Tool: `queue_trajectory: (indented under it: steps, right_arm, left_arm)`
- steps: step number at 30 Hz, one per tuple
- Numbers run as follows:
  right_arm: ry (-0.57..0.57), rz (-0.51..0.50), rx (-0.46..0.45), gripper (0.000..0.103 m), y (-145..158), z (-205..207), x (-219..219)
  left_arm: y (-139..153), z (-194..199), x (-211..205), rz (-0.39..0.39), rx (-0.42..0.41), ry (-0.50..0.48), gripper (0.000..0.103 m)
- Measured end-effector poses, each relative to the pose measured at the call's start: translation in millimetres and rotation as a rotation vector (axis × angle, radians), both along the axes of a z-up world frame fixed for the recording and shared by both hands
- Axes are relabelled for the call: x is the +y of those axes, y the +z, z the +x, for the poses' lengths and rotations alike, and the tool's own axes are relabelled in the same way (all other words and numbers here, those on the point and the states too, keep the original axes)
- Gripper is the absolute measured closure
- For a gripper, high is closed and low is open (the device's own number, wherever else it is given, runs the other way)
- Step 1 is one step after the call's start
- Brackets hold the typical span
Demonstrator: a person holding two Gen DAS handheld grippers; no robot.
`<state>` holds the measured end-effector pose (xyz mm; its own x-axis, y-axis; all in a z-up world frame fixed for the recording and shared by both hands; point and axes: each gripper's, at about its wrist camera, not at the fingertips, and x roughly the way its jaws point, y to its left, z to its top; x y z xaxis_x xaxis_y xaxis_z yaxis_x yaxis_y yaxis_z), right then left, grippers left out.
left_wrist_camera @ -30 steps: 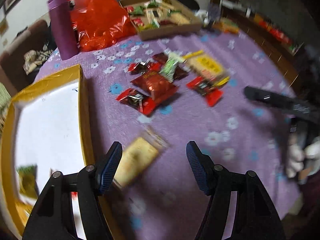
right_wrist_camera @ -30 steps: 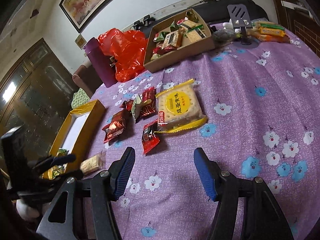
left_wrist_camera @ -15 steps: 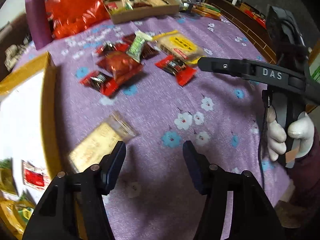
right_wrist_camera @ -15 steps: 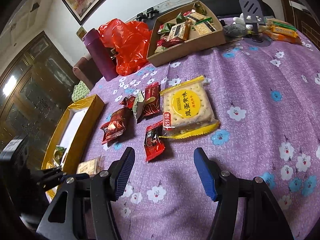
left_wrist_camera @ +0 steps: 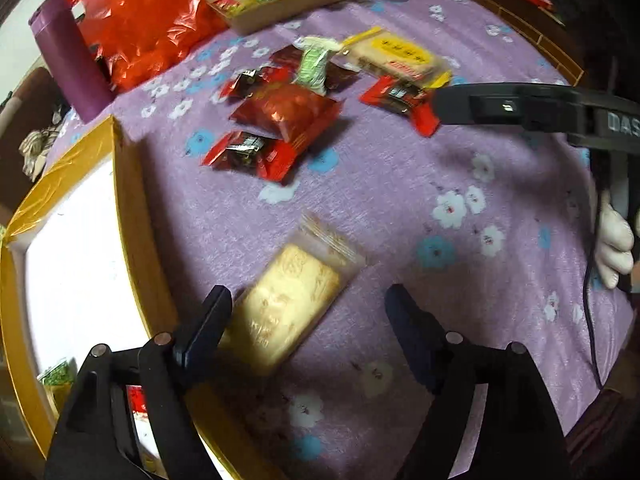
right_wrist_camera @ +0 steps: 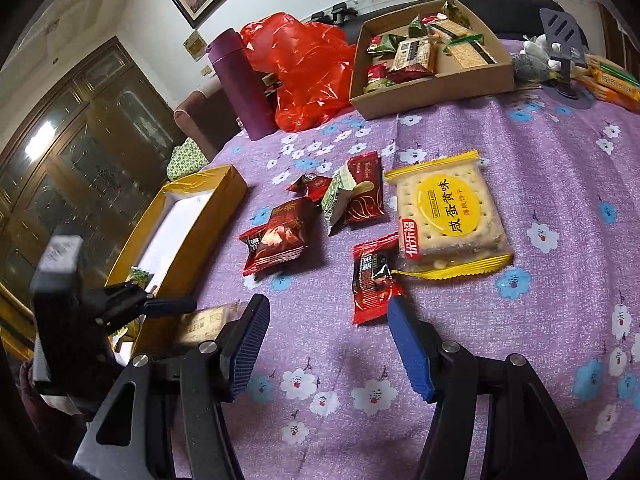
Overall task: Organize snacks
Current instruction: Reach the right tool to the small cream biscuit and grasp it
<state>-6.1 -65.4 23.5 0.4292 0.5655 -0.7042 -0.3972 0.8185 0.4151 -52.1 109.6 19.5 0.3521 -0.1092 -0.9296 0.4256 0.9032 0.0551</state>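
Left wrist alone: gloved hand (left_wrist_camera: 614, 246); both tongs open, cracker packet (left_wrist_camera: 286, 304) ungripped.

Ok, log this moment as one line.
left gripper: open, just widened over pale biscuit packet, not gripped | right gripper: open, empty, near red snack packet | yellow box: beside packet

Two fisheye wrist views close over a purple flowered tablecloth (left_wrist_camera: 400, 184); left looks steeply down, right slants forward; both share scattered red snack packets (right_wrist_camera: 276, 240).
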Motion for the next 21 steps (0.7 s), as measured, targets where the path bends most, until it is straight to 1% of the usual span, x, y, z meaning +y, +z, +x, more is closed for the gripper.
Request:
queue_trajectory:
  steps: [1,3,5,7,11,13,15,16,18,19,20,21]
  right_arm:
    - [-0.009,0.002,-0.001,0.039,-1,1,-2]
    - [-0.024,0.008,0.002,0.039,-2,2,-6]
    - [-0.038,0.018,0.005,0.039,-4,4,-10]
    - [-0.04,0.024,0.011,0.039,-6,5,-12]
    - [-0.042,0.027,0.011,0.039,-7,4,-16]
    - [-0.045,0.023,0.004,0.039,-7,4,-18]
    - [-0.011,0.005,-0.018,0.039,-3,-1,-13]
    - [0.049,-0.01,-0.041,0.039,1,-9,-2]
    - [0.155,-0.032,-0.069,0.039,6,-24,19]
    - [0.232,-0.042,-0.076,0.039,7,-34,34]
    - [0.346,-0.055,-0.075,0.039,6,-48,56]
    - [0.4,-0.066,-0.075,0.04,5,-55,67]
  left_arm:
    - [0,-1,0,-0.039,0.031,-0.007,0.024]
    - [0,-6,-9,-0.097,0.052,-0.042,0.024]
    - [-1,-16,-19,-0.066,0.045,-0.057,0.024]
    - [3,-23,-22,-0.14,0.064,-0.074,0.026]
    - [24,-38,-8,-0.224,0.006,-0.006,0.026]
    - [36,-56,4,-0.271,-0.032,0.022,0.026]
    - [47,-75,15,-0.319,-0.069,0.041,0.026]
    - [52,-88,24,-0.348,-0.09,0.06,0.026]
    - [57,-101,43,-0.381,-0.116,0.11,0.026]
    - [57,-102,50,-0.387,-0.124,0.134,0.026]
    - [57,-107,60,-0.395,-0.135,0.171,0.025]
    - [55,-111,70,-0.403,-0.142,0.206,0.025]
